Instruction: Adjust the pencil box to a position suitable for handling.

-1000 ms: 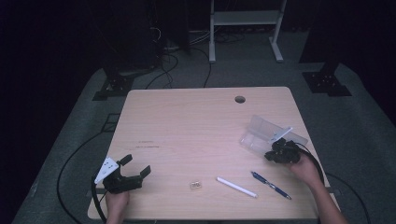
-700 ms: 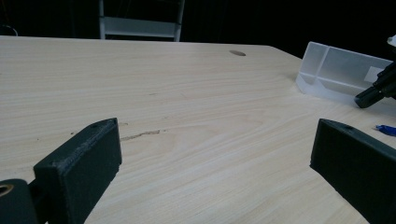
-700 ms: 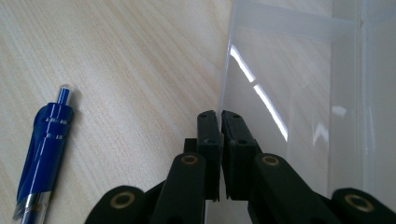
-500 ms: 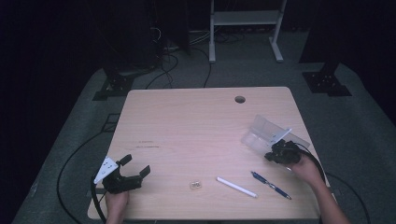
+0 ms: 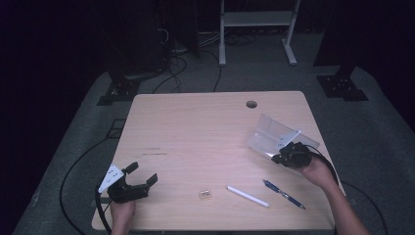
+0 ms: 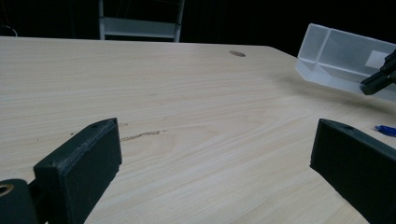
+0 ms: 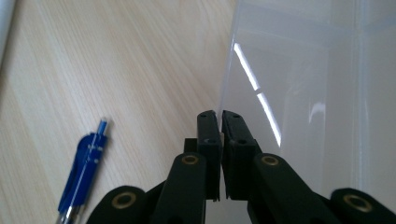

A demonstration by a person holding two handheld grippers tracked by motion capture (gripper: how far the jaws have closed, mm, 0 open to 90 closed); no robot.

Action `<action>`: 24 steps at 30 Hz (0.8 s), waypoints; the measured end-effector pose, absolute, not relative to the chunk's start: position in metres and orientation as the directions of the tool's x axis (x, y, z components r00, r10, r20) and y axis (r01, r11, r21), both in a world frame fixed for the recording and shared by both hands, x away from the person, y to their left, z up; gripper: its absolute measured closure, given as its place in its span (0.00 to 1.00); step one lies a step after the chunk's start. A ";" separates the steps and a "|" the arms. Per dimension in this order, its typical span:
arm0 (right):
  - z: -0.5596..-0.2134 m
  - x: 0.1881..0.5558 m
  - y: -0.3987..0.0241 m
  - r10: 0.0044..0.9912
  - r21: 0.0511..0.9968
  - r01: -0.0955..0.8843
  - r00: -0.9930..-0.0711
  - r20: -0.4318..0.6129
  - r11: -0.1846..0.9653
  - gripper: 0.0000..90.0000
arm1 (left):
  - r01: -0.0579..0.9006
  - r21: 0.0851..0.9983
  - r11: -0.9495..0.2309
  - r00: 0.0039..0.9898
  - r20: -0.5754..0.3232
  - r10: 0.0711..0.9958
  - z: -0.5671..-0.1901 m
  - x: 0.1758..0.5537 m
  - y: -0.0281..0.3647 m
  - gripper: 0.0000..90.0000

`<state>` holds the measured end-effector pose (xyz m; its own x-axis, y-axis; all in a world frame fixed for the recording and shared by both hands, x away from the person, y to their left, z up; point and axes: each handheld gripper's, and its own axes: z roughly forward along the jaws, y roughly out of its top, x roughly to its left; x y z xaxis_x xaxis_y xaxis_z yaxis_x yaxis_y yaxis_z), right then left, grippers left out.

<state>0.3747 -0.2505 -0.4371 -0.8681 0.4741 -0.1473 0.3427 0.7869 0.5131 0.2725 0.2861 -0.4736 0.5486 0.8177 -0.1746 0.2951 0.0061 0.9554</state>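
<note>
A clear plastic box with a divider stands tipped at the table's right side, its near edge raised. My right gripper is shut on that near wall. In the right gripper view the two jaws pinch the thin edge of the box. My left gripper rests near the front left corner, open, with nothing between its jaws. From there the box and the right gripper's tip show at the far right.
A blue pen, a white pen and a small tan object lie near the front edge. The blue pen lies just left of the right jaws. A cable hole sits at the table's back.
My right gripper has risen a little with the box's wall in it, tipping the box up. The left gripper has not moved.
</note>
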 end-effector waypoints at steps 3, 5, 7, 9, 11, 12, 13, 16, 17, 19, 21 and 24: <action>-0.433 0.375 -0.244 0.460 0.518 0.326 -0.875 -0.152 0.791 0.96 | 0.296 0.955 0.003 0.549 -0.173 0.818 -0.473 0.272 0.286 0.01; -0.430 0.375 -0.237 0.447 0.529 0.308 -0.881 -0.154 0.790 0.96 | 0.295 0.955 0.004 0.549 -0.173 0.818 -0.473 0.272 0.286 0.01; -0.426 0.376 -0.226 0.419 0.529 0.281 -0.894 -0.159 0.801 0.96 | 0.295 0.955 0.004 0.549 -0.173 0.818 -0.473 0.273 0.286 0.01; -0.424 0.376 -0.219 0.402 0.533 0.262 -0.901 -0.164 0.805 0.96 | 0.295 0.955 0.005 0.550 -0.174 0.817 -0.473 0.273 0.286 0.01; -0.423 0.377 -0.215 0.395 0.533 0.257 -0.904 -0.163 0.807 0.96 | 0.295 0.956 0.005 0.550 -0.174 0.817 -0.473 0.273 0.286 0.01; -0.423 0.377 -0.211 0.389 0.539 0.247 -0.907 -0.165 0.805 0.96 | 0.295 0.955 0.005 0.550 -0.175 0.817 -0.473 0.273 0.286 0.01; -0.422 0.377 -0.203 0.374 0.544 0.235 -0.913 -0.161 0.806 0.96 | 0.295 0.956 0.006 0.551 -0.175 0.816 -0.473 0.273 0.286 0.01; -0.422 0.377 -0.195 0.355 0.541 0.217 -0.920 -0.164 0.813 0.96 | 0.294 0.956 0.013 0.549 -0.180 0.816 -0.473 0.273 0.286 0.01; -0.422 0.377 -0.187 0.336 0.539 0.200 -0.927 -0.167 0.819 0.96 | 0.295 0.956 0.014 0.549 -0.181 0.816 -0.473 0.273 0.286 0.01; -0.423 0.377 -0.181 0.325 0.541 0.191 -0.931 -0.164 0.819 0.96 | 0.294 0.956 0.016 0.549 -0.182 0.815 -0.473 0.273 0.286 0.01; -0.423 0.378 -0.174 0.312 0.538 0.181 -0.936 -0.162 0.823 0.96 | 0.292 0.956 0.017 0.550 -0.183 0.815 -0.473 0.272 0.286 0.01; -0.425 0.379 -0.169 0.297 0.536 0.169 -0.941 -0.162 0.827 0.96 | 0.292 0.956 0.017 0.550 -0.183 0.815 -0.473 0.272 0.286 0.01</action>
<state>0.3789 -0.1685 -0.4252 -0.9409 0.2975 -0.1620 0.1691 0.8270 0.5361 0.2723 0.2860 -0.4730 0.5502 0.8148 -0.1829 0.2923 0.0173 0.9562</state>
